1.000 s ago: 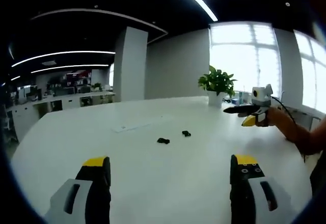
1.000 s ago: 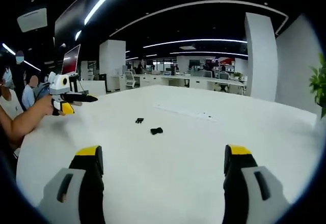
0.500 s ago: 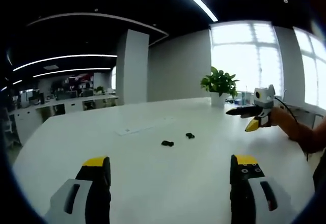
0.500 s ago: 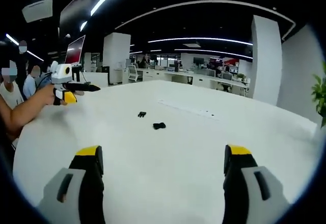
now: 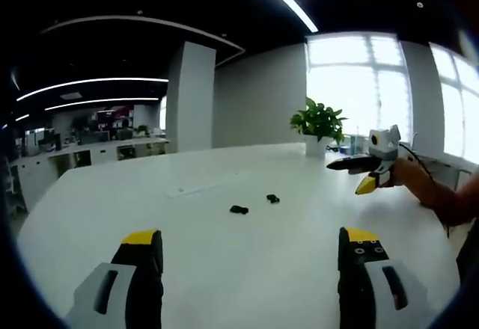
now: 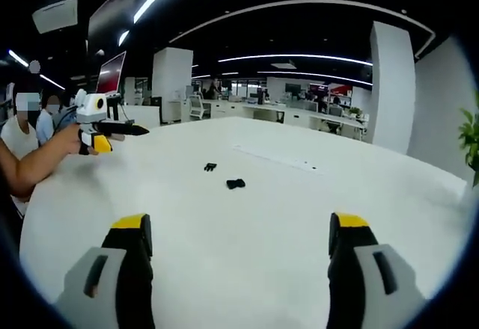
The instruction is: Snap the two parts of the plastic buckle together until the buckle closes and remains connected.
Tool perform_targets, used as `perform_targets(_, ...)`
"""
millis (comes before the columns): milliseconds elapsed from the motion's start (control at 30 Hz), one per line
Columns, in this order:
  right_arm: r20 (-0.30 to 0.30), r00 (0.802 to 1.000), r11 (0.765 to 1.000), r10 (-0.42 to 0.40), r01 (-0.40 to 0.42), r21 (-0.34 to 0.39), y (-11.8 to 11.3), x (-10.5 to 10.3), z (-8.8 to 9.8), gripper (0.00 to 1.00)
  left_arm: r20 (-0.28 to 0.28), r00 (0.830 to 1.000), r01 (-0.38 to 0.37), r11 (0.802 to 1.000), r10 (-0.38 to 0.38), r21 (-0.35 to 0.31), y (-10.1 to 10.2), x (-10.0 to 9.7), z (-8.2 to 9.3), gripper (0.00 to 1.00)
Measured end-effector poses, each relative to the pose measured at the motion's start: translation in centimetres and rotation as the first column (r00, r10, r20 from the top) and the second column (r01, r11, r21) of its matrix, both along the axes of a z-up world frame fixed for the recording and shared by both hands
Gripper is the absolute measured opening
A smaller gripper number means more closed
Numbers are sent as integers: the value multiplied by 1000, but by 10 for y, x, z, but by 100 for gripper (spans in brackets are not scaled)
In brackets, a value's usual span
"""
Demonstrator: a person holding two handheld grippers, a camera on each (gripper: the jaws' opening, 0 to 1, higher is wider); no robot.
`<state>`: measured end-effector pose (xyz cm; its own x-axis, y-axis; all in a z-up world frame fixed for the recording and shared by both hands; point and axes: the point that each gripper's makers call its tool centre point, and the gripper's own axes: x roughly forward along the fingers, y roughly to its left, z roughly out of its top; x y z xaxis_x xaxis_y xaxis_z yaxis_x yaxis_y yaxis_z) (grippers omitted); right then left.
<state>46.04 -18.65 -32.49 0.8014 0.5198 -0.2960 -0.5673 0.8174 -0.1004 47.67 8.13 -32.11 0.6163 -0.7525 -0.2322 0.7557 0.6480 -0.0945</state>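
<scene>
Approach step — nothing is grasped yet. The two small black plastic buckle halves (image 5: 239, 210) (image 5: 273, 198) lie apart mid-way across the broad white desk (image 5: 224, 262), well ahead of both grippers. The left gripper (image 5: 251, 269) and right gripper (image 6: 239, 269) hold their jaws wide and empty — next, each needs to reach one half.

L gripper (image 5: 249, 250) fingers apart, R gripper (image 6: 243, 243) same, both hovering
</scene>
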Motion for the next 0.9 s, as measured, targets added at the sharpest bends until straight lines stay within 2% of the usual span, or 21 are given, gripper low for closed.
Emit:
perform_targets(300,0,1000,999,10,-10,-36,6,2,-9,98,12,1000,16,999,-17,46,-15,-2,-7,100)
perform_targets(367,-20,1000,999,10,-11,-30,9,3,-14,99,13,1000,21,999,-22,46,-19,-2,-8,100)
perform_targets(433,-32,999,999,24,-25,-26,13,2,-18,97,3,1000,7,1000,-7,-8,-19,3,-5,100)
perform_targets(533,-45,999,999,30,-32,-36,15,2,-23,95,-15,1000,8,999,-9,-32,-18,7,-6,100)
perform_targets(633,-49,998,998,37,-40,-47,16,2,-25,94,2,1000,5,1000,-5,-13,-18,8,-7,100)
perform_targets(733,-37,999,999,37,-38,-26,19,5,-21,92,12,1000,-4,1000,4,-21,-20,12,-4,100)
perform_targets(900,-56,998,999,39,-39,-13,24,4,-27,89,21,1000,-20,1000,19,18,-25,14,-12,100)
